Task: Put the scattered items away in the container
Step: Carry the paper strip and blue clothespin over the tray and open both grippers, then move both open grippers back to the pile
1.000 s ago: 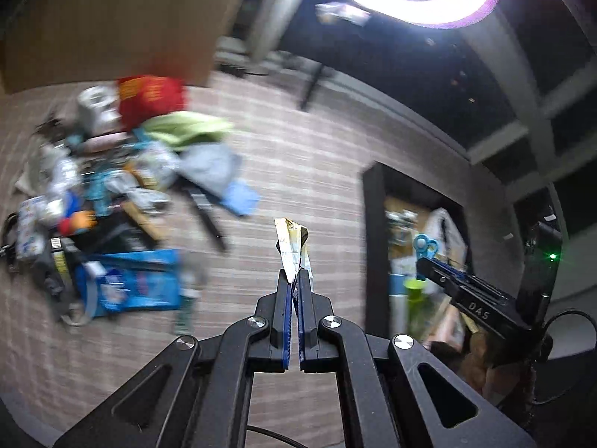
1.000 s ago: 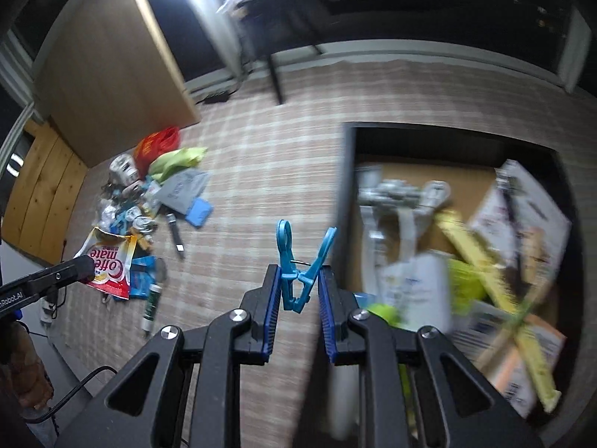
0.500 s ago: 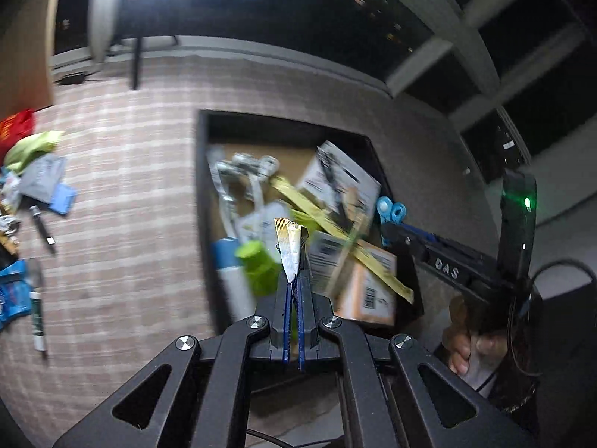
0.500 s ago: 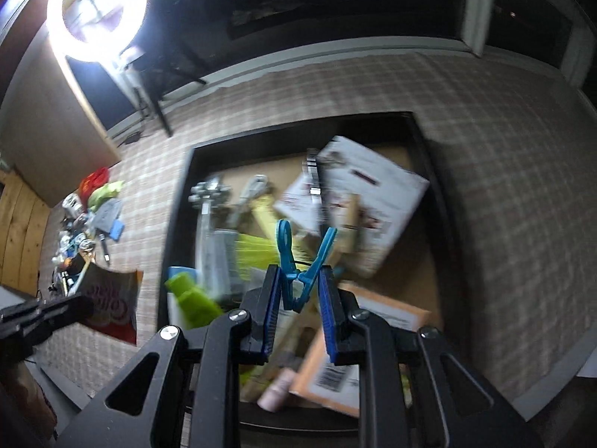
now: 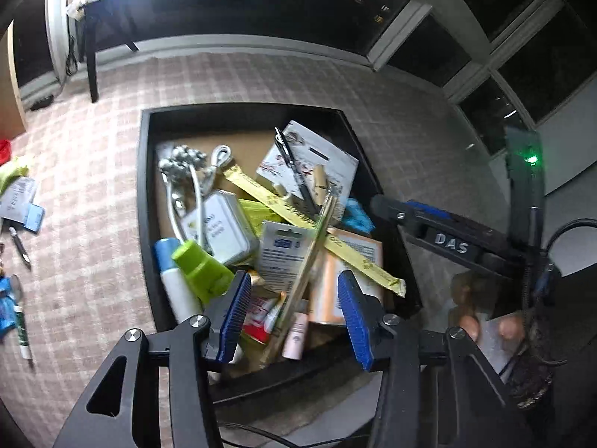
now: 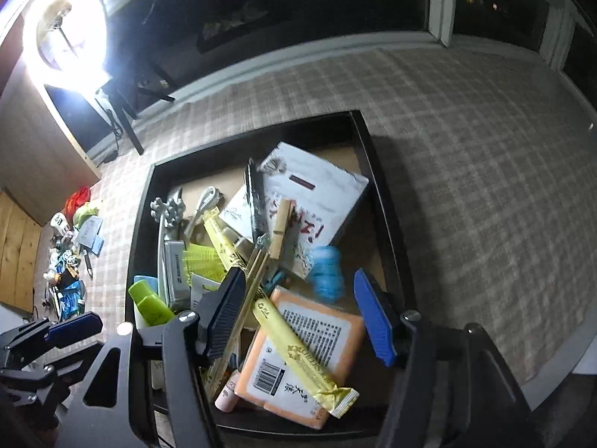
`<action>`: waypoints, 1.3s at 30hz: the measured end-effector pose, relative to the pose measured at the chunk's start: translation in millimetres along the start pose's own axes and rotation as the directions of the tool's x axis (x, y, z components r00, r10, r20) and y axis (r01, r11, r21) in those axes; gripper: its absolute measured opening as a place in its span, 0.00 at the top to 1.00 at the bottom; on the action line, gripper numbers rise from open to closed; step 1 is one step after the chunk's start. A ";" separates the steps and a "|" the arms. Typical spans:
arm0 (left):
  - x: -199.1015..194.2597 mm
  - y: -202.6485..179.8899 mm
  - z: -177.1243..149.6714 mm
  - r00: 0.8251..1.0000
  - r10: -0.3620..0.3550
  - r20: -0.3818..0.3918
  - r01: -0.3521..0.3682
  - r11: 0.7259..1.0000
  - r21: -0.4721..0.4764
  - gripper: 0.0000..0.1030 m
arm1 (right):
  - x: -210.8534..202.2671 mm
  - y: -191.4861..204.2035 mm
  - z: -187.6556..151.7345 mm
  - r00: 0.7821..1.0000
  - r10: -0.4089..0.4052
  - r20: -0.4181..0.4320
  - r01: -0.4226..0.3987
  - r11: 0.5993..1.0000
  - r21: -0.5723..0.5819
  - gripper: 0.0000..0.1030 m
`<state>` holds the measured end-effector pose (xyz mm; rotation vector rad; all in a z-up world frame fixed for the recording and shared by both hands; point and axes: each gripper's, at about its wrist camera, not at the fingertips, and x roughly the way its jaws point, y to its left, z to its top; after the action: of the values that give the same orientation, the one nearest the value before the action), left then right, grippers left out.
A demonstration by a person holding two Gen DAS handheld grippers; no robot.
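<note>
Left gripper (image 5: 293,313): jaws spread wide, nothing between the pads, positioned over the near edge of the black container (image 5: 143,171). Right gripper (image 6: 298,315): jaws likewise spread, empty, above the container's near-right portion.

Container contents, near to far: orange packet (image 6: 298,354) under a long yellow sachet (image 6: 294,347); green-capped bottle (image 5: 199,270) at near left; blurred blue clip (image 6: 326,270) near the centre-right; wooden clothespin (image 6: 280,227); white booklet (image 6: 313,194) with a black pen (image 6: 253,198) across it at the far side.

Remaining scattered items (image 6: 71,239) lie on the checked carpet (image 6: 466,149), well apart to the left.
</note>
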<state>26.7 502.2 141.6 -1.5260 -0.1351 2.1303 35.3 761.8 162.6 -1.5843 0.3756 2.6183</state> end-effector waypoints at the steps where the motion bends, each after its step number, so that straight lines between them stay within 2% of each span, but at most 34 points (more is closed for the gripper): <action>1: -0.4 2.0 -0.9 1.000 0.006 0.001 -0.006 1.000 -0.003 0.55 | -0.1 1.1 0.5 1.000 -0.004 0.003 0.004 1.000 -0.007 0.42; 9: -7.1 33.5 -10.9 0.998 0.058 0.027 -0.056 0.996 -0.070 0.56 | 6.3 24.2 -2.0 0.999 0.037 -0.001 -0.037 0.997 -0.069 0.42; 18: -27.3 103.4 -43.3 0.993 0.116 0.036 -0.106 0.970 -0.218 0.56 | 18.4 74.8 -11.3 0.992 0.118 -0.035 -0.122 0.984 -0.131 0.42; 25: -63.2 181.8 -81.9 0.985 0.171 0.040 -0.147 0.929 -0.339 0.56 | 32.5 133.8 -27.1 0.983 0.169 -0.076 -0.180 0.967 -0.179 0.42; 34: -127.4 291.6 -123.0 0.974 0.216 0.060 -0.166 0.875 -0.456 0.56 | 35.2 226.9 -47.0 0.976 0.203 -0.080 -0.216 0.950 -0.224 0.42; 39: -161.9 358.2 -134.9 0.958 0.278 0.067 -0.207 0.837 -0.507 0.56 | 40.1 278.3 -50.9 0.975 0.208 -0.076 -0.221 0.938 -0.268 0.42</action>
<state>63.6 90.3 100.3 -1.7459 -0.6131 2.5447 11.9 477.1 154.0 -1.7804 0.2024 2.9108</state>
